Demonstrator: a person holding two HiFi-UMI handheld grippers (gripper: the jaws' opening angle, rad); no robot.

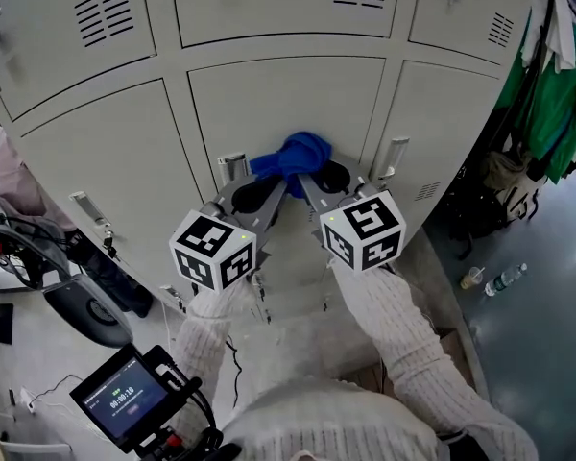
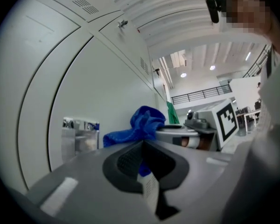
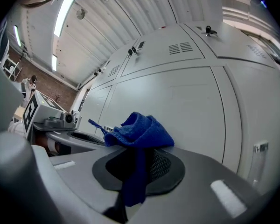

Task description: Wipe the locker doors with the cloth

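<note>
cloth point(image 1: 300, 154): judged soft, light; bunched mid-frame at door point(image 1: 269, 104) | left gripper point(image 2: 141, 157): clamped on its edge | right gripper point(image 3: 139, 161): clamped on its fold | bunch judged best hold

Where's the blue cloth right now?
In the head view, the blue cloth is bunched at centre, in front of the middle locker door, gripped by the left gripper and right gripper, with a door handle on either side.
</note>
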